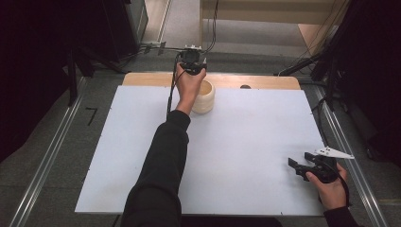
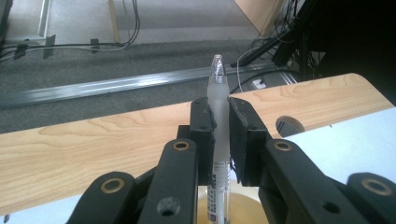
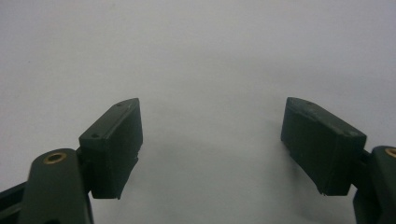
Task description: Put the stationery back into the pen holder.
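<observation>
Two claws: the left claw (image 1: 192,65) is at the upper middle of the high view, above a cream cup (image 1: 204,97); the right claw (image 1: 302,165) rests at the lower right on the white counter (image 1: 246,142).
Step in hand: a pen (image 2: 219,116) is held upright over the cup, so the work looks like putting the pen into the cup, or lifting it out (the pictures do not settle which).
Pen: centre of the left gripper view, frosted barrel, clear tip pointing up past the pads, lower end running down toward the cup's yellowish inside at the bottom edge.
Left claw state: clenched on the pen, both pads pressed against the barrel with no gap.
Right claw state: released, jaws standing wide apart in the right gripper view, nothing between them, bare counter beneath.
Cup: upper middle of the counter, just in front of the wooden strip (image 2: 93,149) at the far edge.
Next move, if dropping: keep the pen centred over the cup's mouth, lower it, then loosen the pads.
Risk: a tilted pen could catch the rim.
</observation>
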### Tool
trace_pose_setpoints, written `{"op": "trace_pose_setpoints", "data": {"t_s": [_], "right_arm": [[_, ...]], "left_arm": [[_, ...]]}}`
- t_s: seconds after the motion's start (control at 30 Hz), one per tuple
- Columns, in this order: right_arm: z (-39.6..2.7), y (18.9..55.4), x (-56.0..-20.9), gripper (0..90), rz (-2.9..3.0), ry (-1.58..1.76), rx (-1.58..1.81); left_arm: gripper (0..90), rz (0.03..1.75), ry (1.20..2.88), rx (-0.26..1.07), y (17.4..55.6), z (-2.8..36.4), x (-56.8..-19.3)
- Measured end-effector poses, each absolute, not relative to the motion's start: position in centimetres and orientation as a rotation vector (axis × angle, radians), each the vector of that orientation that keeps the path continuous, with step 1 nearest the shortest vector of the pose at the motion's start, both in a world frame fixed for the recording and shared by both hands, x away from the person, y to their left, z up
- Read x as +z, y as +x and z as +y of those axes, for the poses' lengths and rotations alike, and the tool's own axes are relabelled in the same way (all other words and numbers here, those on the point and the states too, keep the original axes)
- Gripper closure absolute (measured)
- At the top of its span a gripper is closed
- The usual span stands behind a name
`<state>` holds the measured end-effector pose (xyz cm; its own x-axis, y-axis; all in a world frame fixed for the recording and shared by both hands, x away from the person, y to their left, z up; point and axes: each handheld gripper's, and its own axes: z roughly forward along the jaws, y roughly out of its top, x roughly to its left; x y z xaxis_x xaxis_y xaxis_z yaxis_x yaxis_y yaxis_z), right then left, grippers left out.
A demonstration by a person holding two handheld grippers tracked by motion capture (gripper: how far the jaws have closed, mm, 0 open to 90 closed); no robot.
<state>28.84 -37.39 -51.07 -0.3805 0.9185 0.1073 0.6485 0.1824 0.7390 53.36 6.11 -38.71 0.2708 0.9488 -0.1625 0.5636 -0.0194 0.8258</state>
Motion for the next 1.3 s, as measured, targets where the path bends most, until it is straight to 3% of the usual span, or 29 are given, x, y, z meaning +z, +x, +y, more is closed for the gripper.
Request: {"op": "trace_pose_setpoints", "data": {"t_s": [0.8, 1.3], "right_arm": [[-37.0, 28.8, -51.0, 19.4, 2.115, 1.462, 1.027], [-36.8, 28.8, -51.0, 19.4, 2.123, 1.45, 1.026]], "left_arm": [[79.4, 1.396, 1.705, 0.577, 51.7, 6.5, -39.7], [67.9, 1.397, 1.712, 0.53, 50.4, 7.1, -41.0]]}}
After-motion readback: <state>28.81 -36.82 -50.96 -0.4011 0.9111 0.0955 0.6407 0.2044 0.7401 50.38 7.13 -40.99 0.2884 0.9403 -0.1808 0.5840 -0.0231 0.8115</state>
